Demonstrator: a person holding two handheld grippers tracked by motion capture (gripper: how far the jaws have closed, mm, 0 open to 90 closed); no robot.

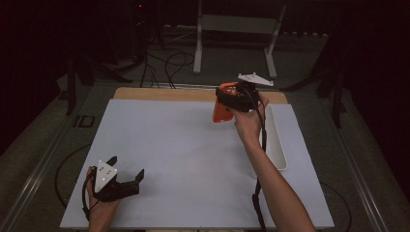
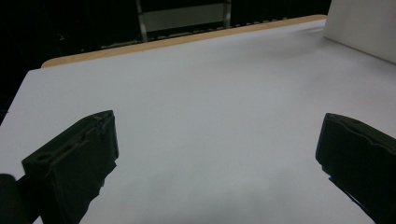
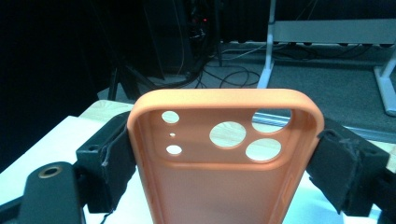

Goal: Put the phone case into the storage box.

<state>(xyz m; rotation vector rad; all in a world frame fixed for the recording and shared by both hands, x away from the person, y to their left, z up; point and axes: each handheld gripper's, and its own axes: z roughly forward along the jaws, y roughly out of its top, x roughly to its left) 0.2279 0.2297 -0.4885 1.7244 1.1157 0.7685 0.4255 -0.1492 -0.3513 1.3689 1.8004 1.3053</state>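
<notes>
Orange phone case (image 3: 224, 186): clamped by its long edges between the jaws of the right gripper (image 1: 232, 99), raised above the far right of the table (image 1: 183, 159), beside a white tray (image 1: 276, 145). Camera-cutout end points away from the hand; lower end cut off in the right gripper view. Left gripper (image 1: 126, 170): jaws wide, holding nothing, near table's front left.

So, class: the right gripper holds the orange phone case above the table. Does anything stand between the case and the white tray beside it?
Nothing visible does. The right gripper is shut on the orange phone case, raised above the far side of the table. The white tray lies just to its right, with only bare table between. The left gripper rests far off, open.
</notes>
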